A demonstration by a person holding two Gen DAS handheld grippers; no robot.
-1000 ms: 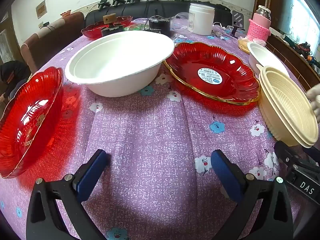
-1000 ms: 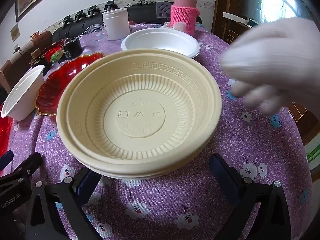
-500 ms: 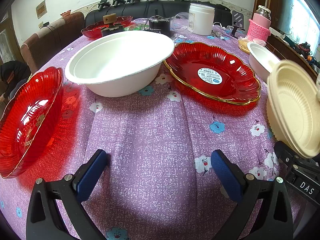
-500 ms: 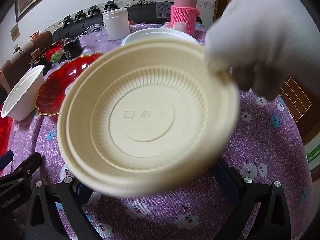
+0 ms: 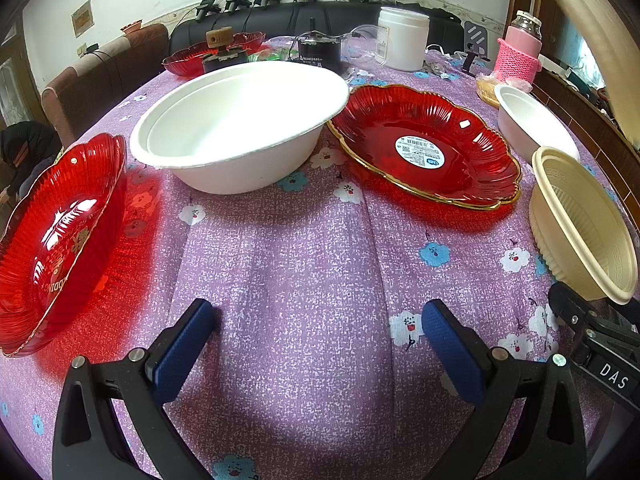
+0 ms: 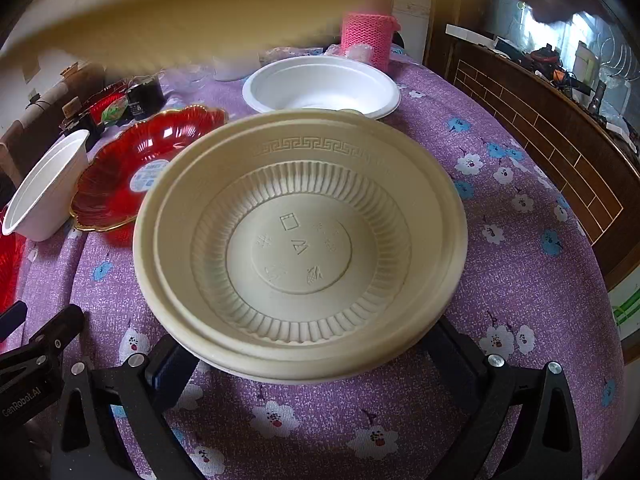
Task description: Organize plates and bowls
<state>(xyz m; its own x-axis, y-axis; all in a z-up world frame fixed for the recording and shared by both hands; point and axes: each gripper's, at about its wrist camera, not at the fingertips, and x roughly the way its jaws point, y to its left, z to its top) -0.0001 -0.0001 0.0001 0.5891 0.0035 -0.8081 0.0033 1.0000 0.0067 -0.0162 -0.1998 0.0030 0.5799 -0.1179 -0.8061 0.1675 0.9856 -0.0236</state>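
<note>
A cream ribbed bowl [image 6: 300, 248] sits on the purple flowered tablecloth right in front of my right gripper [image 6: 308, 354], which is open with the bowl's near rim over its fingers. A second cream bowl [image 6: 224, 4] is lifted, blurred across the top of the right wrist view. The cream bowl also shows at the right of the left wrist view [image 5: 580, 224]. My left gripper [image 5: 316, 340] is open and empty over bare cloth. Ahead of it stand a large white bowl [image 5: 240, 120], a red plate with a sticker [image 5: 424, 152], a red plate at the left [image 5: 60, 236] and a small white bowl [image 5: 528, 120].
At the back of the table are a white jar [image 5: 404, 44], a pink knit-covered bottle [image 5: 518, 56], a black device [image 5: 318, 54] and another red dish [image 5: 212, 52]. A wooden cabinet [image 6: 560, 148] borders the table on the right. A sofa [image 5: 100, 76] is behind left.
A gloved hand reached in, tilted up the top cream bowl and lifted it off the stack; it is now high and blurred. Both grippers stayed still.
</note>
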